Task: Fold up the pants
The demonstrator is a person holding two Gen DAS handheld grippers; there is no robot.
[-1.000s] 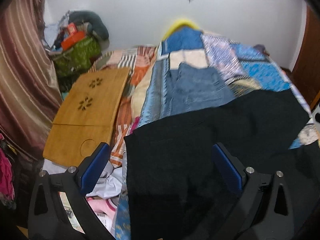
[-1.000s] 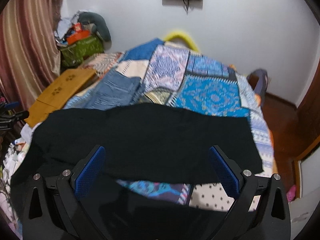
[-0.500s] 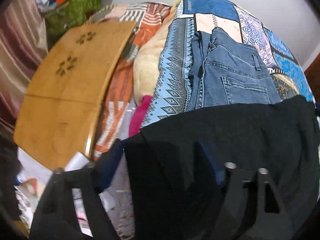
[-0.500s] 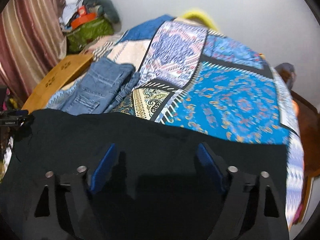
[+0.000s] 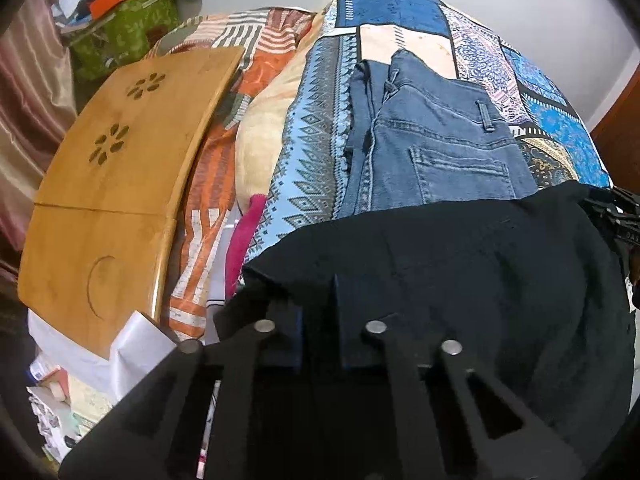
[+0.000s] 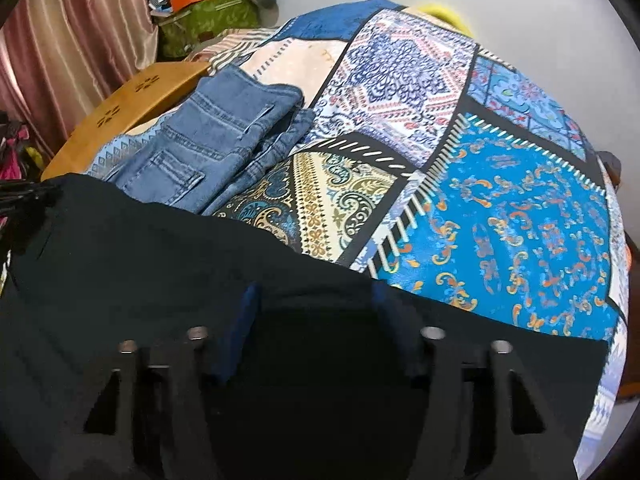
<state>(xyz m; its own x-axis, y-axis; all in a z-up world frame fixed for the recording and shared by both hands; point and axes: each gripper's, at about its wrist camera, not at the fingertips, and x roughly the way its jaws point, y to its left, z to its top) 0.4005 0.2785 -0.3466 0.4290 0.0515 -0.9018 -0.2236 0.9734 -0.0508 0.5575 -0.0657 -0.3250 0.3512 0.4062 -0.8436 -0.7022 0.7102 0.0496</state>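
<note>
Where patchwork bedspread [image 6: 520,216] covers bed: black pants [image 6: 160,264], folded jeans [image 6: 208,140].

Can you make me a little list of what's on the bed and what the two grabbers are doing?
bed cover: patchwork quilt, mostly blue
being folded: black pants, spread across the near edge of the quilt
already folded: blue jeans, lying just beyond the black pants
left gripper: fingers closed on black pants fabric
right gripper: fingers closing, black fabric between them
beside the bed: wooden lap table
corner by the curtain: green bag with clutter on top
</note>
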